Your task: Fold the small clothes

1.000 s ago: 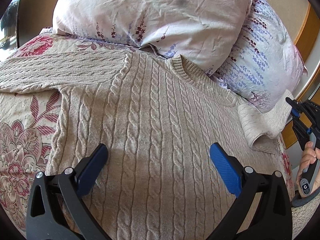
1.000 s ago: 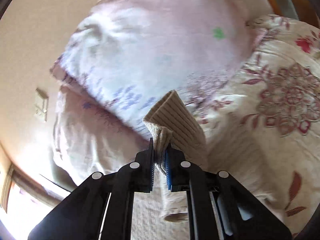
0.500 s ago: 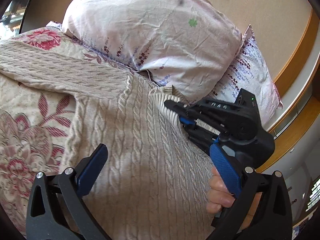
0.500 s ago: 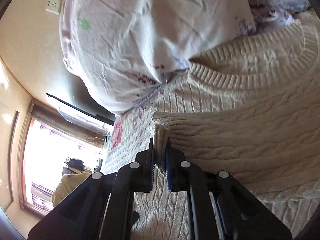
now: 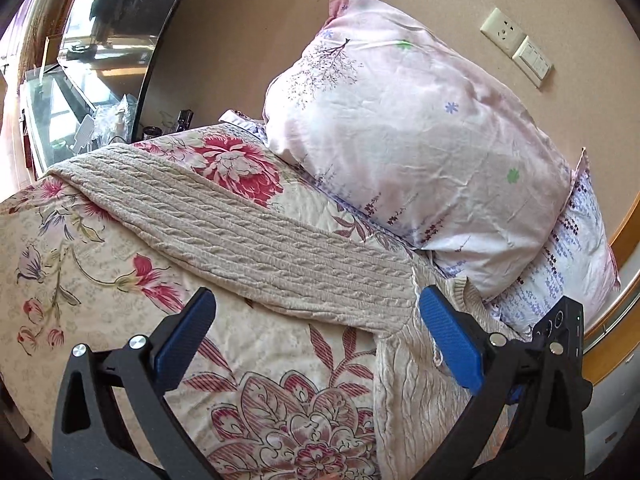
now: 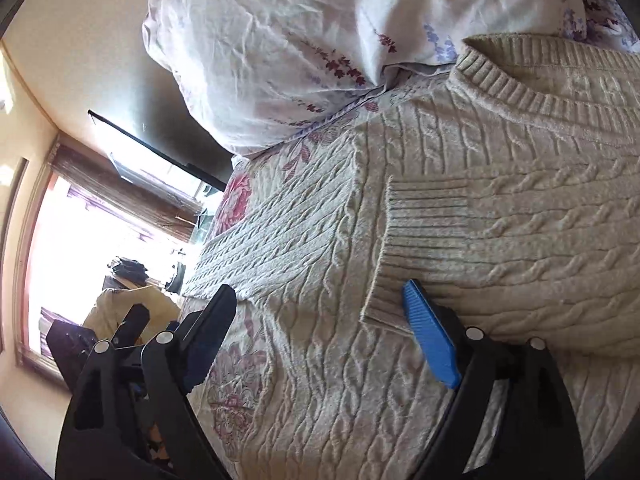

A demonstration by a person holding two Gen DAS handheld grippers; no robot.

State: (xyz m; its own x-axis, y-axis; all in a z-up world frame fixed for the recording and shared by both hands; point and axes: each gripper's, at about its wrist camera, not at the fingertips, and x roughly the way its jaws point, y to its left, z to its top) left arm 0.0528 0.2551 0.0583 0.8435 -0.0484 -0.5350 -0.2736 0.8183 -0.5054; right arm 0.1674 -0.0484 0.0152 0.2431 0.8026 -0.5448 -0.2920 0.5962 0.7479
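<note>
- The sweater lies flat on the bed.
- One sleeve lies folded across the sweater's chest, cuff just below the collar.
- The other sleeve stretches out sideways over the bed.
- Two pillows are stacked behind the collar, against the wall.

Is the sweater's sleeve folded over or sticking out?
One sleeve is folded across the sweater's front, cuff lying on its chest. The other sleeve lies spread out on the bedspread.

A: Where is the light from?
B: Daylight from the window, blown out white in the right wrist view.
A: Sharpness?
B: Both sharp; fisheye bends edges, corners black. Soft shadows on the sweater.
</note>
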